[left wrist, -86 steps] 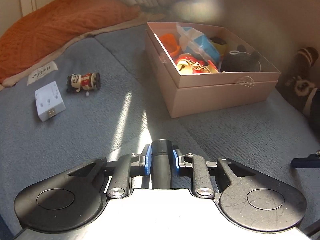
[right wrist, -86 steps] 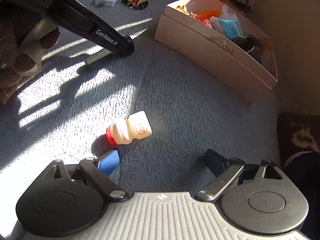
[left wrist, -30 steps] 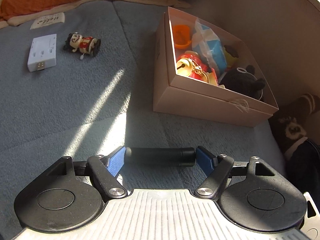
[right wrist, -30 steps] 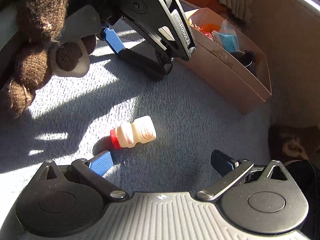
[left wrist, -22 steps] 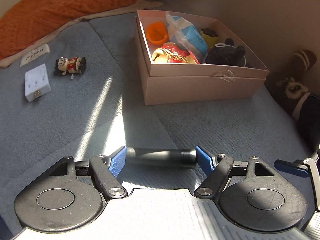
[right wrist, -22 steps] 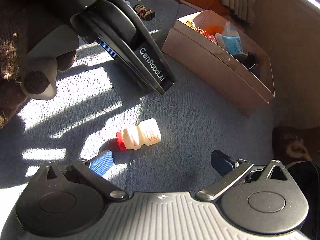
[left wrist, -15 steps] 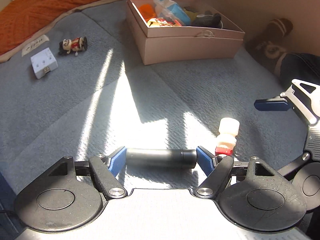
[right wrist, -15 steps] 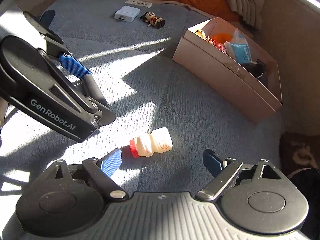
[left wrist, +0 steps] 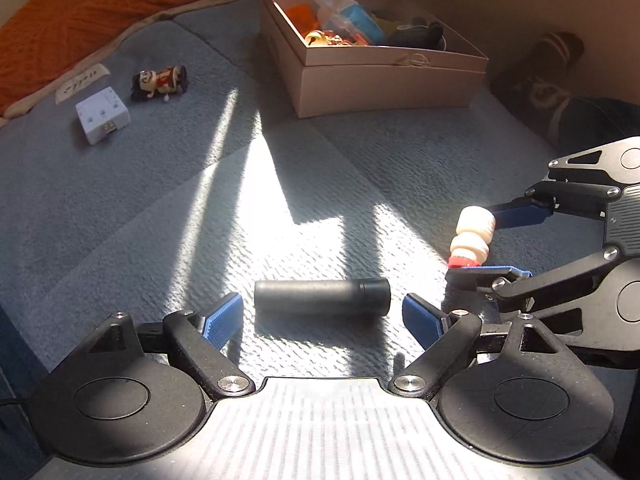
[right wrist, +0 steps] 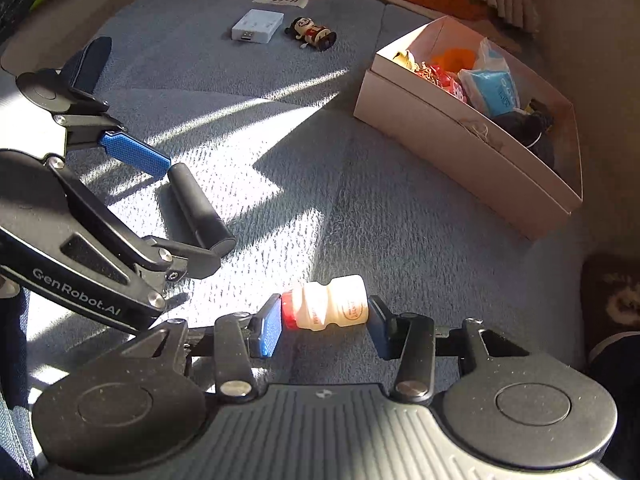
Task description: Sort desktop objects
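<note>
A black cylinder (left wrist: pixel 322 298) lies on the grey-blue carpet between the pads of my left gripper (left wrist: pixel 323 311). Those jaws are opening, and a gap shows at each end of the cylinder. In the right wrist view the cylinder (right wrist: pixel 200 208) rests beside the left gripper (right wrist: pixel 184 216). A small white drink bottle (right wrist: pixel 328 308) with a red cap lies crosswise in my right gripper (right wrist: pixel 324 326). These jaws are closing, one pad against the cap and one against the base. The left wrist view shows the bottle (left wrist: pixel 470 236) in the right gripper (left wrist: pixel 498 242).
A pale cardboard box (left wrist: pixel 384 80) (right wrist: pixel 460 148) holding several toys stands at the back. A white adapter (left wrist: pixel 103 120) (right wrist: pixel 258 24), a toy figure (left wrist: pixel 160 80) (right wrist: pixel 310 34) and a paper label (left wrist: pixel 82 82) lie far left. An orange blanket (left wrist: pixel 100 8) borders the carpet.
The left gripper drew back from the box, then widened and released the black cylinder onto the carpet. The right gripper's jaws closed in from wide open onto the bottle's two ends.
</note>
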Tool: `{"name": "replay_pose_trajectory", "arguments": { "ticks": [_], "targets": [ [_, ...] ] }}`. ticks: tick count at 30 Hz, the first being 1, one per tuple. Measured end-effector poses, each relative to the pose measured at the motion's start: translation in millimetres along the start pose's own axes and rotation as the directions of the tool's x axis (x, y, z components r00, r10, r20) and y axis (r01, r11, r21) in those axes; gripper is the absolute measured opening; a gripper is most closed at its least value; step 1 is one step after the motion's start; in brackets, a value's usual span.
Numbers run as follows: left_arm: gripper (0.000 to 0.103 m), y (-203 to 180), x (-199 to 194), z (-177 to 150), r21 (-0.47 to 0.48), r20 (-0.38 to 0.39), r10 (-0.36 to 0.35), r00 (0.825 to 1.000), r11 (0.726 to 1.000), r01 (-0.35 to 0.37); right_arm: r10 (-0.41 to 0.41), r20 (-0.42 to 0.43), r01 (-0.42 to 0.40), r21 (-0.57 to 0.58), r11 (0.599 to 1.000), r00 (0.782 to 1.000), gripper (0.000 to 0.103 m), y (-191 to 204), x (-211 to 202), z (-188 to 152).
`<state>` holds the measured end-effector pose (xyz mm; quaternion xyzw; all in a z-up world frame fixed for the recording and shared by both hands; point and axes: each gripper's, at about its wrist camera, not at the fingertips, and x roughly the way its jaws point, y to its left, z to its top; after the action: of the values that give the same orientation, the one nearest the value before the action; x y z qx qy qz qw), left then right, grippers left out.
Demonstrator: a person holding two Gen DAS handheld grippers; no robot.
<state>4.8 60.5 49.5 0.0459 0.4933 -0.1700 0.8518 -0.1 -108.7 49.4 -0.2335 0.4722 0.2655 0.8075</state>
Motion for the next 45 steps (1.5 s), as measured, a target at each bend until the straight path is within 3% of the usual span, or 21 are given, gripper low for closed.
{"name": "replay_pose_trajectory", "arguments": {
  "ticks": [3,9,13,19,21,23,25,27,29,32,33,34,36,38,43,45],
  "targets": [
    [0.091,-5,4,2,-0.001,-0.009,0.003,1.000,1.000,-0.003,0.012,-0.036,-0.011,0.039,0.999,0.999,0.045,-8,-5,-3],
    [0.092,-23,10,-2,0.045,0.002,0.081,0.997,0.996,-0.081,0.021,-0.064,-0.017,0.071,0.997,0.998,0.045,-13,-19,-12],
    [0.080,-26,10,-3,0.067,0.038,0.127,0.991,0.989,-0.129,0.017,-0.071,-0.012,0.071,0.997,0.997,0.045,-13,-24,-16],
    [0.080,-41,0,-9,0.130,0.029,0.084,0.996,0.988,-0.087,0.045,-0.093,-0.035,0.107,0.994,0.995,0.045,-23,-34,-21],
    [0.080,-49,-9,-7,0.140,0.039,0.055,0.998,0.988,-0.060,0.029,-0.047,-0.023,0.118,0.993,0.998,0.045,-31,-46,-19],
    [0.080,-54,-23,7,0.141,0.102,0.037,0.994,0.989,-0.051,0.012,0.018,-0.014,0.136,0.991,1.000,0.045,-46,-64,-12],
    [0.080,-56,-39,31,0.142,0.204,0.031,0.979,0.988,-0.061,-0.014,0.102,-0.005,0.182,0.983,0.995,0.045,-68,-87,2],
    [0.080,-56,-52,57,0.145,0.310,0.037,0.950,0.986,-0.086,-0.038,0.182,-0.008,0.246,0.969,0.983,0.045,-97,-111,24],
    [0.080,-55,-58,87,0.153,0.423,0.057,0.904,0.979,-0.133,-0.051,0.240,-0.024,0.301,0.953,0.969,0.045,-123,-125,44],
    [0.080,-51,-51,129,0.111,0.534,0.090,0.840,0.978,-0.176,-0.081,0.324,-0.041,0.353,0.935,0.942,0.045,-152,-128,78],
    [0.081,-51,-45,140,0.090,0.556,0.110,0.824,0.977,-0.191,-0.104,0.355,-0.038,0.371,0.928,0.929,0.045,-158,-125,91],
    [0.089,-50,-35,154,0.076,0.558,0.127,0.820,0.976,-0.203,-0.128,0.372,-0.031,0.392,0.919,0.919,0.048,-162,-122,100],
    [0.094,-45,-20,168,0.063,0.534,0.140,0.834,0.977,-0.204,-0.161,0.377,-0.028,0.450,0.893,0.912,0.057,-179,-108,122],
    [0.094,-37,-15,166,0.018,0.506,0.168,0.846,0.979,-0.205,-0.150,0.366,-0.056,0.495,0.867,0.919,0.057,-192,-97,132],
    [0.096,-14,-8,118,-0.054,0.397,0.153,0.905,0.988,-0.143,-0.149,0.342,-0.045,0.498,0.866,0.928,0.060,-195,-75,135],
    [0.096,-1,-5,97,-0.086,0.334,0.146,0.931,0.989,-0.124,-0.114,0.320,-0.057,0.481,0.875,0.941,0.060,-183,-62,140]
  ]
}}
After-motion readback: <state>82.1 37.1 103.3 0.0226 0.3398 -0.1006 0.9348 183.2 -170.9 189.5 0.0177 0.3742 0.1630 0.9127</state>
